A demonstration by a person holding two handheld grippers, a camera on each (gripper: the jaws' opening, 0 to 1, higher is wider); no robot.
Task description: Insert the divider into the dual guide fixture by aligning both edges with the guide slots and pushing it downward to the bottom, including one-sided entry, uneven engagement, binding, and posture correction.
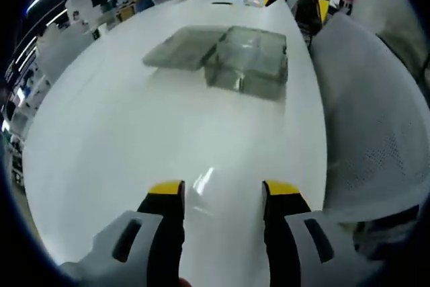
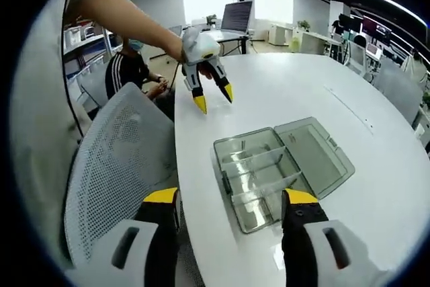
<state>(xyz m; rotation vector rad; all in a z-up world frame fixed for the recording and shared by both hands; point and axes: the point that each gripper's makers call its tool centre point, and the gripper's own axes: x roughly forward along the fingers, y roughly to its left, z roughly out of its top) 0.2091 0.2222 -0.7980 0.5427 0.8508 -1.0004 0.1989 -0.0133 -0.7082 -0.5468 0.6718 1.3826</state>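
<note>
Grey-bodied left gripper point(image 1: 223, 199) and right gripper point(image 2: 232, 210), black yellow-tipped jaws.

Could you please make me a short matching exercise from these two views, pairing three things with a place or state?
Things:
1. left gripper
2. clear plastic box
3. mesh chair

Places or states:
A. beside the white table, at its edge
B. open, held above the table
C. lid open, lying flat alongside it

Pairs: 1-B, 2-C, 3-A
</note>
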